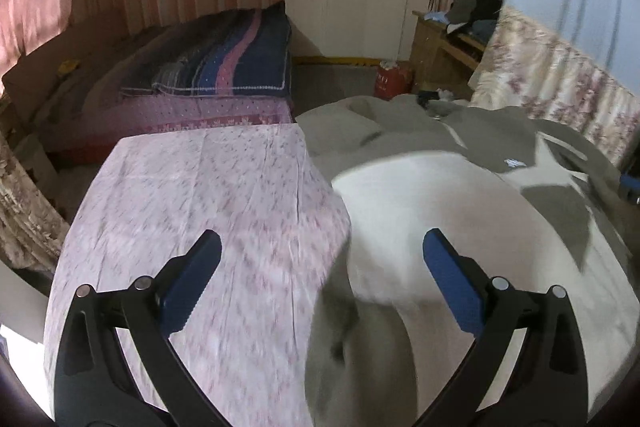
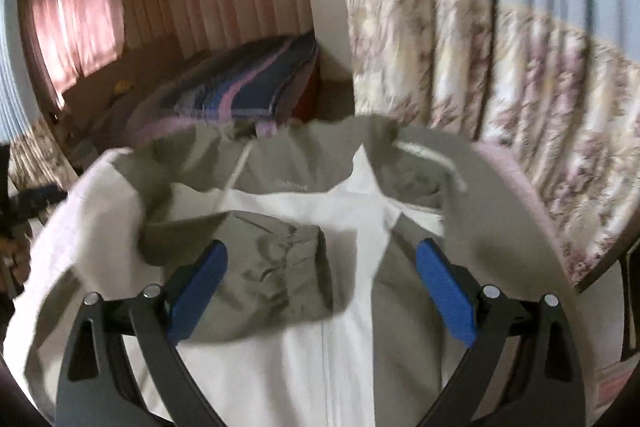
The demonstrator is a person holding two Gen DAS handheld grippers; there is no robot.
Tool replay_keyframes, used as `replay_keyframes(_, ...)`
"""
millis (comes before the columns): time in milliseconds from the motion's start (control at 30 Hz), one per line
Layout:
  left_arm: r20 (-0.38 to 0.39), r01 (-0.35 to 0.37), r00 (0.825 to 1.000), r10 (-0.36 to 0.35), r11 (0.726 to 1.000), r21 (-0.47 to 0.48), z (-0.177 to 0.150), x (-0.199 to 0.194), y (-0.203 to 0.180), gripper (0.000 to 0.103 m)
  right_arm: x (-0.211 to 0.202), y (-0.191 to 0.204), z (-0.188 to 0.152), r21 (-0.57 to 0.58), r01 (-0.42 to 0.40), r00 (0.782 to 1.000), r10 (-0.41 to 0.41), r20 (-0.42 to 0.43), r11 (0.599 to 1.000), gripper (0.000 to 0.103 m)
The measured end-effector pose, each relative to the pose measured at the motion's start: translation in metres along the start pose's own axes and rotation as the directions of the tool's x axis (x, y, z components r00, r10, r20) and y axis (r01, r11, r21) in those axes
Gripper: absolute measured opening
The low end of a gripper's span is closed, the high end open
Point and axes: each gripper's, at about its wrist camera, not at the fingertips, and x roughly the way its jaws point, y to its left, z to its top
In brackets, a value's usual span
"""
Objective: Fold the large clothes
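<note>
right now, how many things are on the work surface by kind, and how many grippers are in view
Jackets, grey and white: 1, the jacket, spread on the pink floral sheet
Sheets: 1
Grippers: 2, the left gripper and the right gripper, both open and holding nothing
Total: 4

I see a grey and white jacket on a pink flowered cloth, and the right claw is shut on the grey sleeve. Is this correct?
Not quite. The right claw is open, its fingers apart on either side of the grey sleeve, as the right wrist view shows. The grey and white jacket does lie on the pink flowered cloth.
</note>
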Motion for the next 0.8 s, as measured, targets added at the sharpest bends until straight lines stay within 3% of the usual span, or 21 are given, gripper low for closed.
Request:
replay_keyframes(167,-0.075,0.059,0.995,-0.06,0.998,-0.018,0.024,0.062,0.002,0.1,0.06,-0.006,-0.005,0.031,-0.052,0.992,0.056,-0.11,0.998,0.095)
replay_keyframes(233,-0.108,0.115,0.987,-0.117,0.993,-0.027,0.033,0.085,-0.001,0.1,0.073,-0.003,-0.008,0.034,-0.104,0.984,0.108,-0.139,0.994,0.087)
replay_keyframes(267,-0.118,0.133,0.984,-0.135,0.991,-0.026,0.037,0.094,-0.004,0.1,0.077,-0.002,-0.008,0.039,-0.138,0.978,0.142,-0.152,0.99,0.055)
replay_keyframes(300,-0.142,0.162,0.976,-0.163,0.987,-0.017,0.042,0.108,-0.01,0.1,0.08,-0.001,-0.008,0.046,-0.159,0.971,0.164,-0.173,0.986,0.036)
replay_keyframes(333,-0.158,0.178,0.971,-0.178,0.984,-0.012,0.043,0.116,-0.014,0.097,0.082,0.002,-0.007,0.035,-0.156,0.971,0.16,-0.176,0.987,0.035)
replay_keyframes(400,-0.202,0.211,0.958,-0.203,0.977,0.016,0.045,0.136,-0.026,0.061,0.082,0.007,-0.001,-0.001,-0.151,0.974,0.148,-0.172,0.989,0.03)
replay_keyframes(467,-0.2,0.159,0.969,-0.145,0.986,0.055,0.049,0.143,-0.033,0.015,0.072,0.008,0.014,-0.033,-0.11,0.988,0.106,-0.109,0.993,0.029)
replay_keyframes(533,-0.149,0.097,0.985,-0.082,0.991,0.091,0.066,0.139,-0.034,0.006,0.055,0.002,0.035,-0.043,-0.034,0.999,0.034,-0.011,0.999,0.028)
replay_keyframes(633,-0.073,-0.012,0.997,0.021,0.992,0.123,0.104,0.128,-0.023,0.004,0.026,-0.011,0.068,-0.023,0.097,0.987,-0.093,0.135,0.995,0.028)
replay_keyframes(667,-0.067,-0.037,0.997,0.046,0.99,0.134,0.11,0.128,-0.021,0.006,0.024,-0.014,0.076,-0.018,0.119,0.982,-0.115,0.149,0.993,0.028)
replay_keyframes(733,-0.099,-0.094,0.989,0.113,0.98,0.172,0.121,0.139,-0.018,0.013,0.032,-0.022,0.084,-0.018,0.149,0.98,-0.145,0.138,0.989,0.028)
replay_keyframes(800,-0.139,-0.143,0.976,0.168,0.974,0.174,0.115,0.153,-0.015,0.023,0.059,-0.026,0.078,-0.027,0.176,0.982,-0.173,0.076,0.984,0.028)
